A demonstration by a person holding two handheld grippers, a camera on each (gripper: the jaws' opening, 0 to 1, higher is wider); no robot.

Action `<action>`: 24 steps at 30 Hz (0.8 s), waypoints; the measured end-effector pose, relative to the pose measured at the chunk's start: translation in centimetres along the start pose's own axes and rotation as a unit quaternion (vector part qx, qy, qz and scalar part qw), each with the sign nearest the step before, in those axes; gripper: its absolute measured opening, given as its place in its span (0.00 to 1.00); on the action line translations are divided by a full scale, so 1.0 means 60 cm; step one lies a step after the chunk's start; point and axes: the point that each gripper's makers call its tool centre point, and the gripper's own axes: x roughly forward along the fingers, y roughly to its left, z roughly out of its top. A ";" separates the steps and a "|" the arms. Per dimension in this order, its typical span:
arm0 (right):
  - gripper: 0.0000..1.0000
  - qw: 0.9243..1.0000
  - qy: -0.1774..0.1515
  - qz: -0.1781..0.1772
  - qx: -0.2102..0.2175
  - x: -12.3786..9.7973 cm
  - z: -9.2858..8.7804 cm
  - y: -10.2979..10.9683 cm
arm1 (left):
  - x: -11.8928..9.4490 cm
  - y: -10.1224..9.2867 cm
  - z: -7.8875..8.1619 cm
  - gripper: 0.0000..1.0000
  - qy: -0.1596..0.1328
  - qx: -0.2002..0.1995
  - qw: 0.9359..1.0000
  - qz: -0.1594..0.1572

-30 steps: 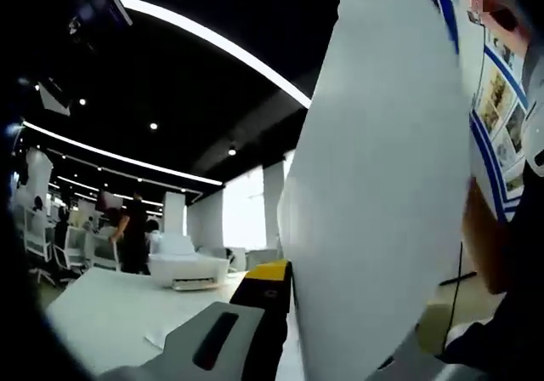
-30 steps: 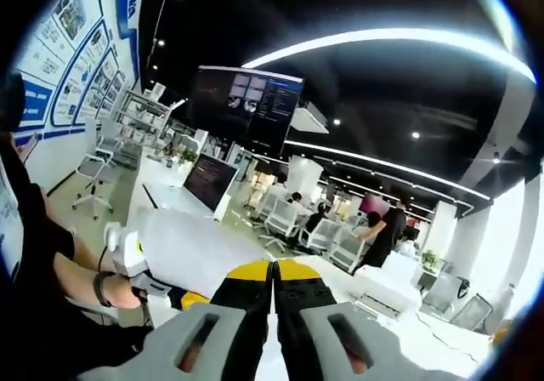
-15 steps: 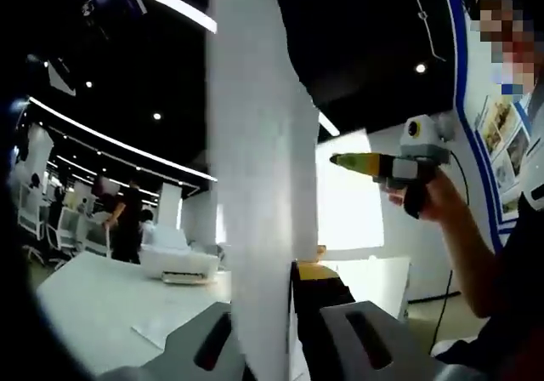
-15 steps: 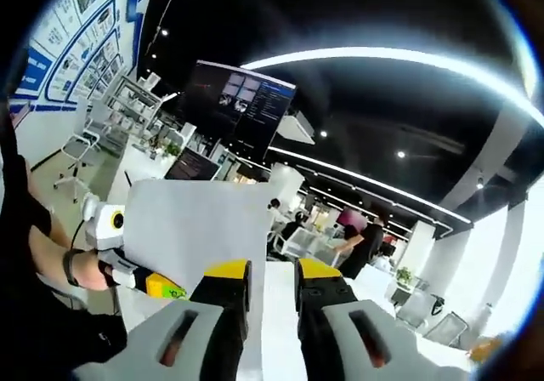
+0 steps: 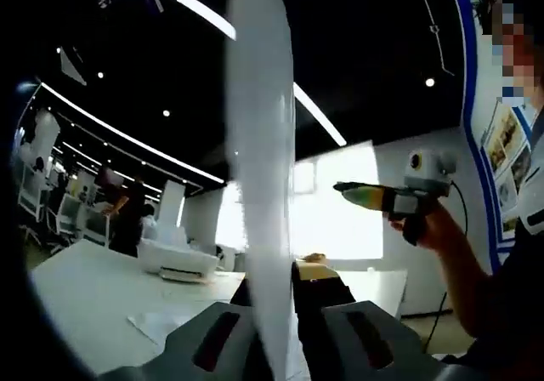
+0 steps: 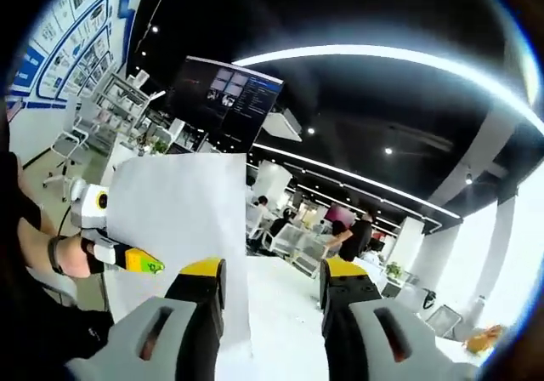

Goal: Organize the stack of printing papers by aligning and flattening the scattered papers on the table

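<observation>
The white table (image 5: 93, 300) runs wide and mostly bare toward its far edge, where a white printer (image 5: 183, 260) sits; one loose sheet (image 5: 157, 324) lies flat near the near edge. The stack of printing papers (image 5: 262, 185) stands upright off the table, pinched between the left gripper (image 5: 274, 292)'s jaws. The right gripper (image 6: 268, 279), shut a second ago, now has its jaws spread wide, apart from the paper.
</observation>
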 end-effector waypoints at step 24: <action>0.69 0.999 0.019 -0.033 0.018 -0.016 -0.032 -0.021 | -0.041 0.042 0.040 0.05 -0.053 -0.082 0.995 0.031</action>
